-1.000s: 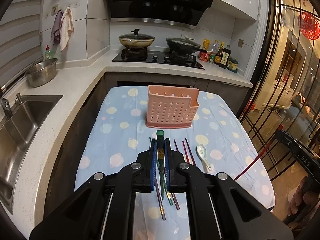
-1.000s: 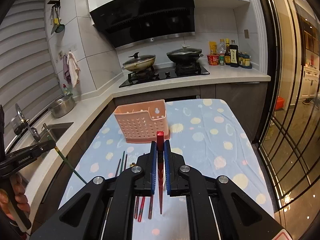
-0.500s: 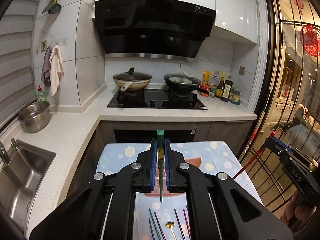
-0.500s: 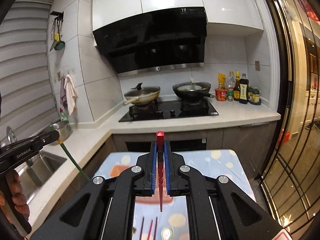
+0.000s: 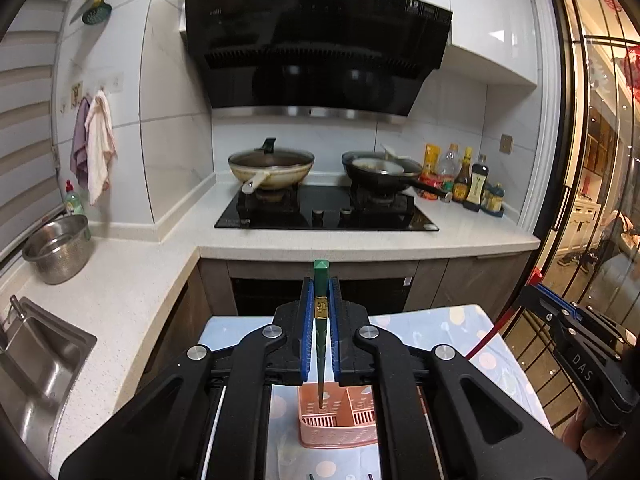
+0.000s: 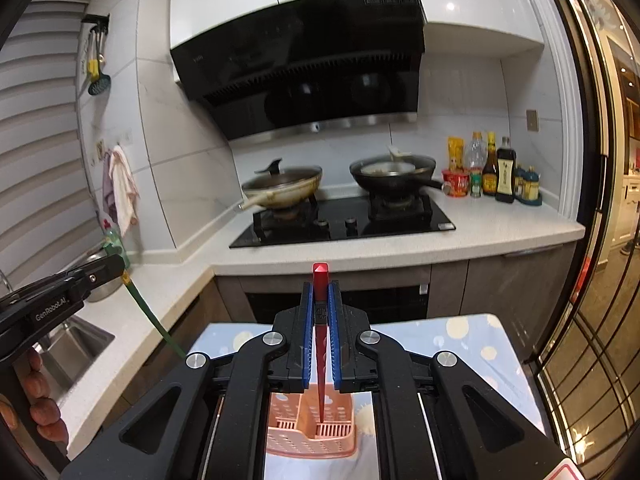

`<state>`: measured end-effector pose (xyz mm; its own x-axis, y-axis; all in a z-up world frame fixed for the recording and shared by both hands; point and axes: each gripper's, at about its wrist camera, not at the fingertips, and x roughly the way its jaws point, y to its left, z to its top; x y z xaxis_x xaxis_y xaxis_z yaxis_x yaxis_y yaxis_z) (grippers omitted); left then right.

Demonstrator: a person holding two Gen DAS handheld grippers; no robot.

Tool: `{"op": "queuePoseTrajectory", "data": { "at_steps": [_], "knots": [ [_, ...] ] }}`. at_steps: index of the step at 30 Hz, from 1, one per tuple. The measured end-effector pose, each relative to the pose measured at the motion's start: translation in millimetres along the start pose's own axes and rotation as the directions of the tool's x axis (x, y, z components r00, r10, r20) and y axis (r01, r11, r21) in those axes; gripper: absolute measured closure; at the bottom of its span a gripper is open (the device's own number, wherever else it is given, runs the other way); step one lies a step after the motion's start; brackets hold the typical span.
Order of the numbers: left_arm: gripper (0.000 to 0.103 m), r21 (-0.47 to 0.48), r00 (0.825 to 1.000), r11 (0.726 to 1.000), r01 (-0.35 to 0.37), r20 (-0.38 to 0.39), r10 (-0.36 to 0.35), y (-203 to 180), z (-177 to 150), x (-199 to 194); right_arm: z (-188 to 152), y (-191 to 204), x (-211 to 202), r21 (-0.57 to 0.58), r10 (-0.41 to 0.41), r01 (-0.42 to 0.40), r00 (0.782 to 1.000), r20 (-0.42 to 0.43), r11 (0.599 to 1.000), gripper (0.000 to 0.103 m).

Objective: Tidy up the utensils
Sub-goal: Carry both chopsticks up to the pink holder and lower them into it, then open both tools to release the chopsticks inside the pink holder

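Both grippers have risen above the pink basket; left gripper fingers clamp a green chopstick, right gripper a red chopstick.

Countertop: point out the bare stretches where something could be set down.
Bare countertop runs between the steel bowl and the hob, and along the front edge before the hob. Right of the hob, a strip stays free ahead of the bottles. Crowded: the hob itself, with two pans, and the bottle corner.

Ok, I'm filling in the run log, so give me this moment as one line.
left gripper: shut on green chopstick | right gripper: shut on red chopstick | both tips above pink holder | not yet dropped in
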<state>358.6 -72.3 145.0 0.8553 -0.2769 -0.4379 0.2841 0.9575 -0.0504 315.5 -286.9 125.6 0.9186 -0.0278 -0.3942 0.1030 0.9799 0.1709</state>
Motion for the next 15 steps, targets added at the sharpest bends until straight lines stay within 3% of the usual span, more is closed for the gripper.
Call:
{"op": "queuePoseTrajectory", "data": {
  "at_steps": [9,11,12,13,15],
  "knots": [
    [0.096,-0.022,0.997,1.0,-0.017,-0.081,0.015,12,-28,34,-29,-12,36,-0.005,-0.032,0.032,0.996,-0.082,0.999,0.096],
    [0.093,-0.047,0.995,0.999,-0.015,-0.099,0.01,18,-32,37,-32,-13,36,-0.006,-0.052,0.051,0.996,-0.074,0.999,0.089],
    [0.079,-0.062,0.994,0.998,-0.021,-0.109,0.014,21,-33,38,-33,-14,36,-0.006,-0.058,0.057,0.996,-0.072,0.998,0.086],
    [0.062,-0.079,0.993,0.996,-0.036,-0.113,0.027,24,-35,38,-33,-15,33,-0.002,-0.062,0.062,0.996,-0.067,0.998,0.076],
    [0.056,-0.091,0.993,0.995,-0.048,-0.108,0.038,27,-38,34,-35,-17,28,0.003,-0.068,0.068,0.996,-0.054,0.998,0.068]
  ]
}}
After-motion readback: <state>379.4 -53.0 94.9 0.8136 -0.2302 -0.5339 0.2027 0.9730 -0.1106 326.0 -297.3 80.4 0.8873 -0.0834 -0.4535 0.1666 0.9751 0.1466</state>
